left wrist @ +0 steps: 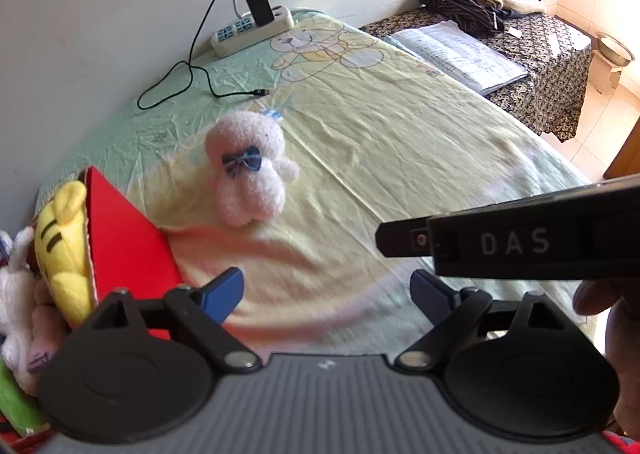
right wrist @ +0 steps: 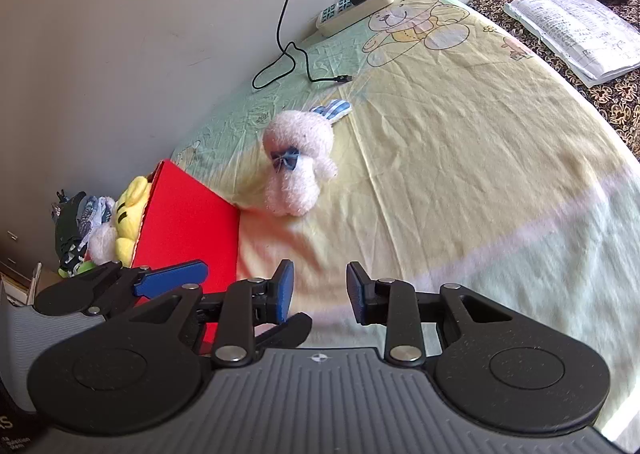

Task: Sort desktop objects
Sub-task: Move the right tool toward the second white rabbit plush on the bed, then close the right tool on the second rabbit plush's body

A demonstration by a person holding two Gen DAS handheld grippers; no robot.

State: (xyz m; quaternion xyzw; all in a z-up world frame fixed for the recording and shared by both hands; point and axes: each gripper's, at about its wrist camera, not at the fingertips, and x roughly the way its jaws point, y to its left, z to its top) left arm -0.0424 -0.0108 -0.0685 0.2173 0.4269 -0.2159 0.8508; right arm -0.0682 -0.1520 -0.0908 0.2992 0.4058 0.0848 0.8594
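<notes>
A pink plush bunny (left wrist: 248, 169) with a blue bow lies alone on the yellow-green sheet (left wrist: 400, 157), just beyond the corner of a red box (left wrist: 124, 242). The box holds a yellow plush (left wrist: 64, 250) and other soft toys. My left gripper (left wrist: 326, 294) is open and empty, low over the sheet beside the box and short of the bunny. In the right wrist view the bunny (right wrist: 298, 169) lies ahead and the red box (right wrist: 188, 221) is at the left. My right gripper (right wrist: 320, 294) is open with nothing between its blue pads.
A white power strip (right wrist: 356, 5) with a black charger and a loose cable (right wrist: 296, 65) lies by the wall at the back. Papers (right wrist: 576, 29) and dark clothes rest on a patterned cloth far right. The right tool's black body (left wrist: 512, 244) crosses the left view.
</notes>
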